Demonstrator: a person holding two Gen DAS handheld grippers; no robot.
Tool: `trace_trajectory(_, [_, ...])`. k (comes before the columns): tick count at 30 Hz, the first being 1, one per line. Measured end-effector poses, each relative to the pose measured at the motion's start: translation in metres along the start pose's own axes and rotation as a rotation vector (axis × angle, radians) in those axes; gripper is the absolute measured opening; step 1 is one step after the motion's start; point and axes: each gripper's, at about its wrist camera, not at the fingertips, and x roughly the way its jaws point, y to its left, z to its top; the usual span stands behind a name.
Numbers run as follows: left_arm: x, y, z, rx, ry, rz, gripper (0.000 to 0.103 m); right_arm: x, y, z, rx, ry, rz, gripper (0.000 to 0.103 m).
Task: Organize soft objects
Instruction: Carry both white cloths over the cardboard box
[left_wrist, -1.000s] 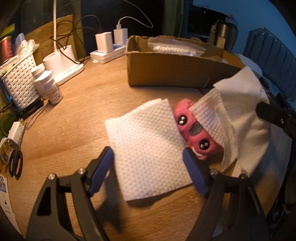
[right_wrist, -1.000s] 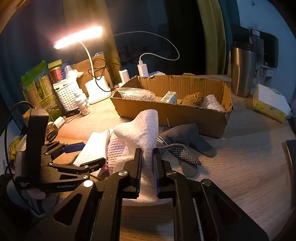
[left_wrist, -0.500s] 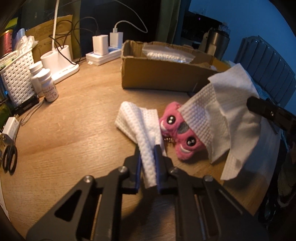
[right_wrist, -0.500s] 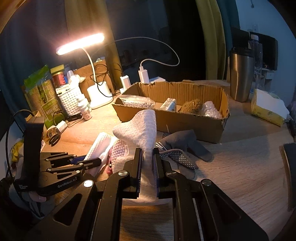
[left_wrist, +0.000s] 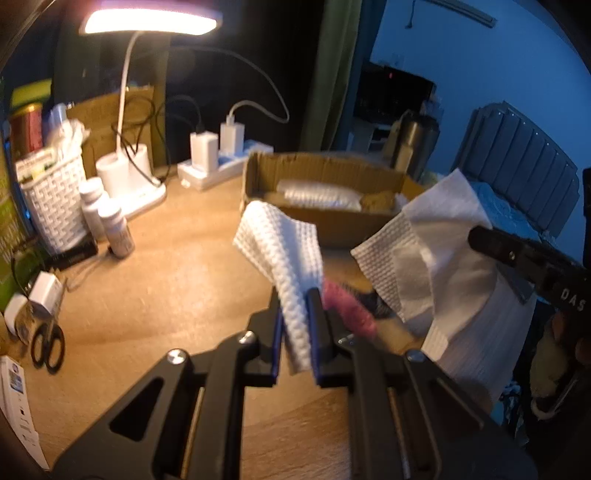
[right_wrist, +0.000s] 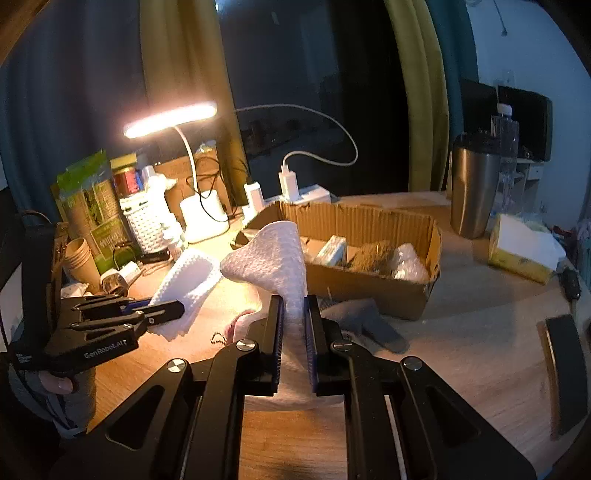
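1. Sitting on the wooden surface (right_wrist: 480, 332), a cardboard box (right_wrist: 369, 284) holds a clear plastic bag (left_wrist: 317, 194), a small packet (right_wrist: 332, 251), a brown clump (right_wrist: 373, 254) and a crinkled clear wrap (right_wrist: 406, 264).
2. A white basket (left_wrist: 55, 206) is stuffed with packets; 2 white bottles (left_wrist: 107, 221) stand beside it.
3. The left gripper (left_wrist: 295, 332) has its fingers clenched on a waffle cloth (left_wrist: 284, 251), lifted off the surface.
4. The right gripper (right_wrist: 293, 332) has its fingers clenched on a white towel (right_wrist: 273, 254), also raised.
5. A pink toy (left_wrist: 347, 306) is mostly hidden behind the left fingers and blurred; grey gloves (right_wrist: 369, 321) lie partly covered by the right fingers.
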Motion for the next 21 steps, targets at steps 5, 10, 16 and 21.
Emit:
trace_trajectory(5, [-0.011,-0.002,0.018,0.004,-0.042,-0.008,0.012,-0.009,0.000,0.012,-0.013,-0.033,-0.004,0.012])
trace_trajectory(10, [-0.018,-0.004,0.034,0.011,-0.078,-0.012,0.012,-0.017,-0.004,0.027,-0.023,-0.069,-0.010,0.012])
trace_trajectory(16, [-0.022,-0.004,0.049,0.005,-0.108,-0.030,0.012,-0.020,-0.007,0.040,-0.034,-0.093,-0.020,0.012])
trace_trajectory(21, [-0.024,-0.006,0.064,0.007,-0.141,-0.039,0.012,-0.022,-0.008,0.051,-0.046,-0.112,-0.027,0.012])
